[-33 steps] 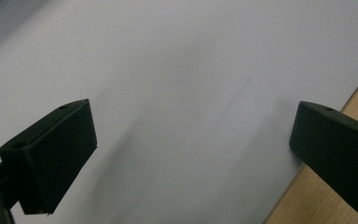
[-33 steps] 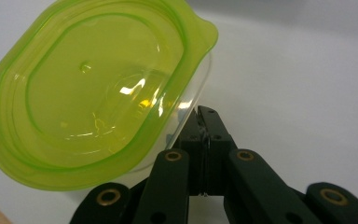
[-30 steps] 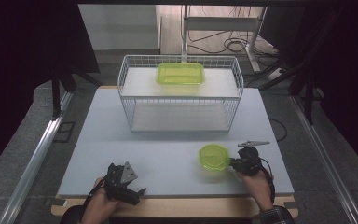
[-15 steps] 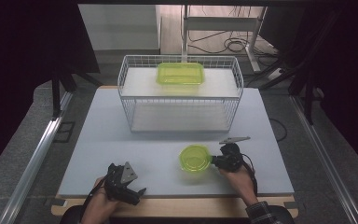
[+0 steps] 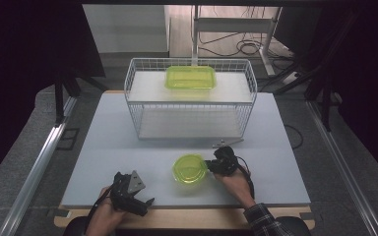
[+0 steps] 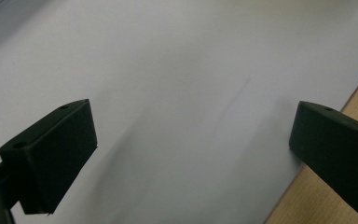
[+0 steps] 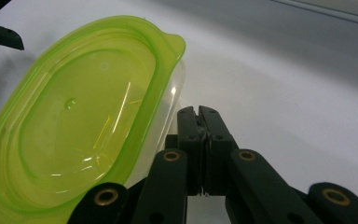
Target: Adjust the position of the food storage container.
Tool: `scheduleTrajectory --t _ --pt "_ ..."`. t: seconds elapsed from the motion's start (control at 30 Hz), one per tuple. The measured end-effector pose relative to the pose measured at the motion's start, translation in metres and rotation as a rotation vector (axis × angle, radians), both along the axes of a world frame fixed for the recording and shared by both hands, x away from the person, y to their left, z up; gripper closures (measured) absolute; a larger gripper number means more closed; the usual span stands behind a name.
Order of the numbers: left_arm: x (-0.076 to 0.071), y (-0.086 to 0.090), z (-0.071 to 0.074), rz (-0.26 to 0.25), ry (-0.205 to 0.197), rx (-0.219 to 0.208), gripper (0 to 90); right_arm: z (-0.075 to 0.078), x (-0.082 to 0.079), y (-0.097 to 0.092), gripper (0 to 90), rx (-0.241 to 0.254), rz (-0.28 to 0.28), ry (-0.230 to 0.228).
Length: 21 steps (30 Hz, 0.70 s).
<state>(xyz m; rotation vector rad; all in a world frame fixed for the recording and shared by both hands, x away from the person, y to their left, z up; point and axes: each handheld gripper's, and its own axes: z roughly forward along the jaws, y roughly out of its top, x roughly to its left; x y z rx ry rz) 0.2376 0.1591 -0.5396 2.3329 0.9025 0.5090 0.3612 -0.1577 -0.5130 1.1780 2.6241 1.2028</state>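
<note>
While right tongs [image 7: 200, 112] stay clenched beside light, stiff, slick lidded container [image 5: 189, 168] | grip rim lip | left tongs [image 6: 191, 154] released, lower frame

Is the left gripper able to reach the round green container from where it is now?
Probably yes: the left gripper is open, and bare table lies between it and the round green container.

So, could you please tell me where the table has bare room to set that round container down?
The table is bare left of the round container, up to the wire basket. The near edge is crowded by the left gripper and right gripper.
</note>
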Motion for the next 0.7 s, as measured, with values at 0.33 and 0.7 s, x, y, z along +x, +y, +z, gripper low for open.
scheduleTrajectory --t 0.33,0.7 --pt "0.0 0.003 0.004 0.008 -0.026 -0.013 0.6 0.012 -0.005 -0.017 84.6 -0.051 -0.03 -0.111" --pt "0.0 0.011 0.01 0.044 -0.019 -0.132 0.5 0.032 -0.026 -0.039 55.4 -0.082 -0.06 -0.237"
